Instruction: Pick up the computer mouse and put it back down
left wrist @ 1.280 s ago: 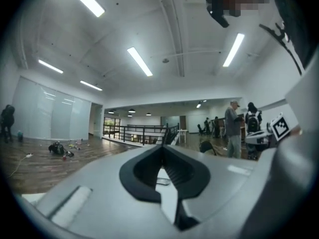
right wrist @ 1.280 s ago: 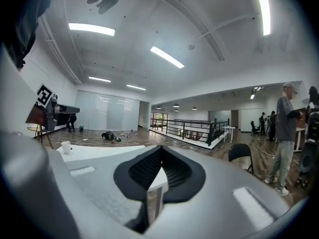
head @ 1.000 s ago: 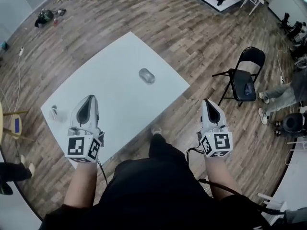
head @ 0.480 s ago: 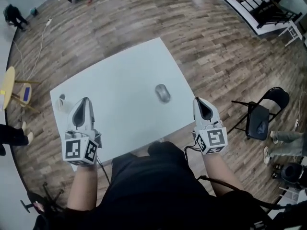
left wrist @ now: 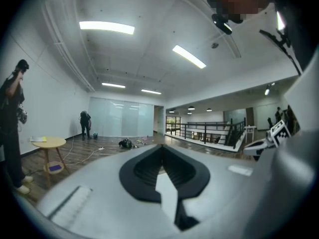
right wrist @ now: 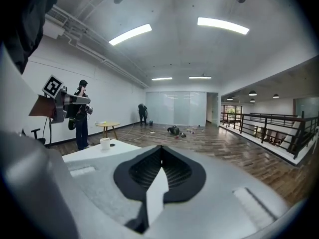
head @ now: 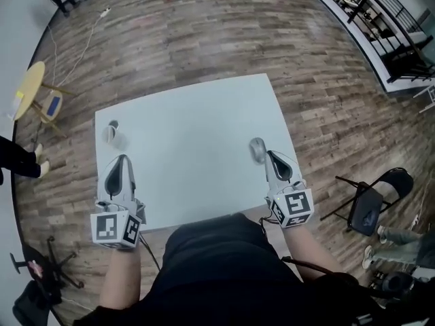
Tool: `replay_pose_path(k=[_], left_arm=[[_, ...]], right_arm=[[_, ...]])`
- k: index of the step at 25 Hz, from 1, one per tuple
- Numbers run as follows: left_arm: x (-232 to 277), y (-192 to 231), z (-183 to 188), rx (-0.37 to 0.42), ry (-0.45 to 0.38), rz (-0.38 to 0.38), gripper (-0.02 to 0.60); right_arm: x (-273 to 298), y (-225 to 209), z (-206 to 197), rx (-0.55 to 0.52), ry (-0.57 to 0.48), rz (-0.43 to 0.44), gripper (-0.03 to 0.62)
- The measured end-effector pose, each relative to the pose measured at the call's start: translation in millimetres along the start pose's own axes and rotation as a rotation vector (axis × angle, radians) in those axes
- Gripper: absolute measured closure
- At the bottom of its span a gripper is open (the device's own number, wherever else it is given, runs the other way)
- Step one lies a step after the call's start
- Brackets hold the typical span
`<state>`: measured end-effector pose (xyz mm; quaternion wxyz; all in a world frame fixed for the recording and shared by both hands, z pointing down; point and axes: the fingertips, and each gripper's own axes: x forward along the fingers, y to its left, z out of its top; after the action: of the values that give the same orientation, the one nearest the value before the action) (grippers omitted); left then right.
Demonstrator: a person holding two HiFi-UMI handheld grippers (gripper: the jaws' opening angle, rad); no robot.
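Near the right edge of the tabletop (head: 190, 148): computer mouse (head: 257, 149), lying flat
Right hand-held gripper (head: 272, 156): jaws pressed together, empty, tip just beside the mouse
Left hand-held gripper (head: 121, 160): pressed together, empty

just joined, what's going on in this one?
A person stands at a white table with a hand-held gripper in each hand, both shut and empty. The right hand-held gripper points close beside the grey computer mouse, which lies on the table, not yet grasped. The left hand-held gripper sits over the near left edge.
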<state>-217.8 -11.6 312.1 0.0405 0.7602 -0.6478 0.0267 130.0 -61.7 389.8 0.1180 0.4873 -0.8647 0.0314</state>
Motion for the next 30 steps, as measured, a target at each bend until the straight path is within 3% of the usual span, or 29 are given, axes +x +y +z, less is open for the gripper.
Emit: replay_pose_path(k=[4,11,18,24,30], left_arm=[[-5,11,-14,-0.040,0.019,-0.015,0.577],[6,26,-17,-0.040,0.036,-0.013,0.577],[25,22,-20,-0.032,0.037,-0.024,0.577],[47,1,-19,-0.010,0.051,-0.068,0.577],[55,-12,-23,0.010,0.088,-0.101,0.577]], right_arm=[[-2,3,13,-0.024,-0.002,-0.042,0.592],[10,-9,22,-0.056,0.008,-0.113,0.592],[32,-19,23,-0.030,0.027,-0.105,0.591],[39,-27,2,-0.045,0.072,-0.091,0.500],[32,-36,-21,0.004,0.115,-0.105,0.455]])
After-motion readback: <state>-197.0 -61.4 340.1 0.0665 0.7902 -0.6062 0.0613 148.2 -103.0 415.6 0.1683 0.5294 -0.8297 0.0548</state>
